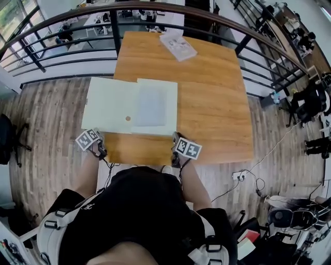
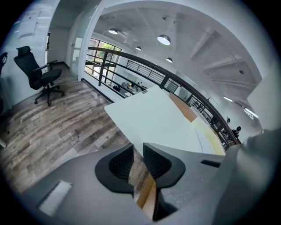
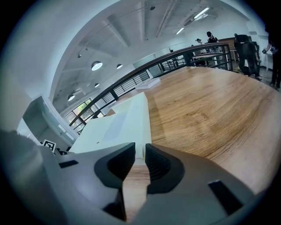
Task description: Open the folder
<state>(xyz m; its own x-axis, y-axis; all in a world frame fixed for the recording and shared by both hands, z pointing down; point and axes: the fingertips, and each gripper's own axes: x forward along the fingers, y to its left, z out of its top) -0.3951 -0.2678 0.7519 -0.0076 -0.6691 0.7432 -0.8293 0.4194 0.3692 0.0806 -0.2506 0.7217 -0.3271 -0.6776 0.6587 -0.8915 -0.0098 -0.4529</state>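
The pale green folder (image 1: 111,103) lies spread open and flat on the wooden table (image 1: 212,98), its left flap hanging past the table's left edge. A grey-blue sheet (image 1: 151,106) lies in its right half, and a small brown dot (image 1: 128,118) sits near the fold. My left gripper (image 1: 99,138) is just below the folder's near left corner. Its jaws stand a narrow gap apart with nothing between them (image 2: 138,156), and the folder (image 2: 153,121) lies ahead of them. My right gripper (image 1: 176,137) is at the near right corner, also narrowly apart and empty (image 3: 140,160), beside the folder's edge (image 3: 118,125).
A white booklet (image 1: 178,46) lies at the table's far edge. A dark railing (image 1: 155,8) curves behind the table. An office chair (image 2: 39,74) stands on the wood floor to the left. Cables and a socket strip (image 1: 240,176) lie on the floor at the right.
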